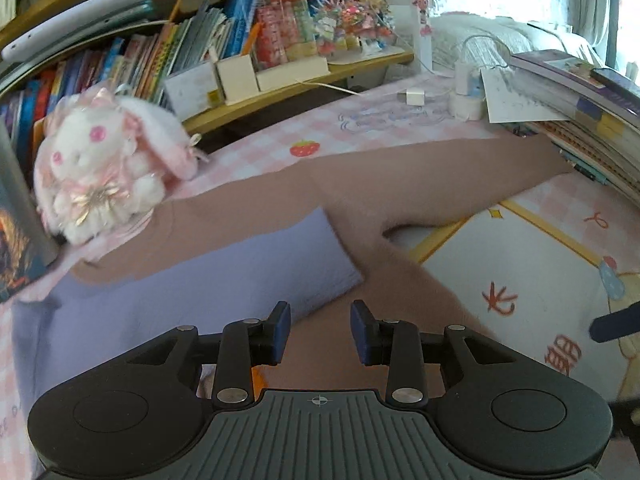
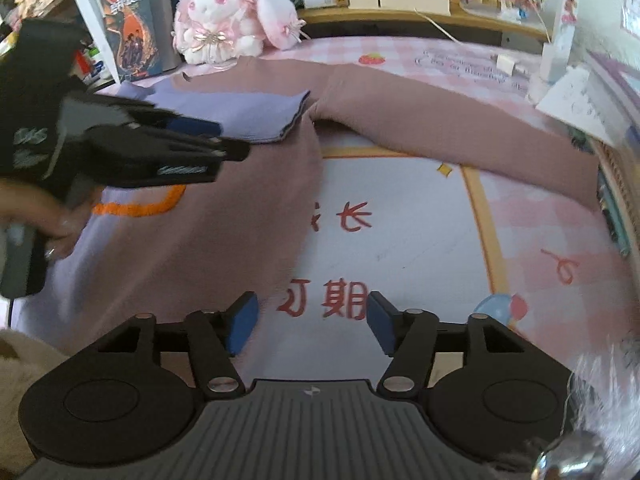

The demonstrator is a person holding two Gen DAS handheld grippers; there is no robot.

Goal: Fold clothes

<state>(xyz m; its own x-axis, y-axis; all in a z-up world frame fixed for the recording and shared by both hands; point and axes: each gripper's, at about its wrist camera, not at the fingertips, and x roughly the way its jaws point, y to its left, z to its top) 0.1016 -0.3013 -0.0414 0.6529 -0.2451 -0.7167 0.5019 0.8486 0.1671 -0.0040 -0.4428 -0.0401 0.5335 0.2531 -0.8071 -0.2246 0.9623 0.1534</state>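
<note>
A brown and lavender sweater (image 2: pixel 224 216) lies flat on the pink checked desk mat (image 2: pixel 560 232). Its lavender left sleeve (image 2: pixel 248 116) is folded across the chest. Its brown right sleeve (image 2: pixel 460 120) stretches out to the right. In the left wrist view the sweater (image 1: pixel 400 184) fills the middle, with the folded lavender sleeve (image 1: pixel 224 276). My left gripper (image 1: pixel 320 332) is open and empty just above the sweater body; it also shows in the right wrist view (image 2: pixel 212 136). My right gripper (image 2: pixel 312 324) is open and empty above the mat beside the sweater's right edge.
A white and pink plush rabbit (image 2: pixel 224 20) sits at the back by the sweater's collar. A bookshelf (image 1: pixel 224 48) runs along the back. Stacked books (image 1: pixel 580 120) lie at the right by the sleeve end. A charger and cable (image 1: pixel 416 98) lie at the back right.
</note>
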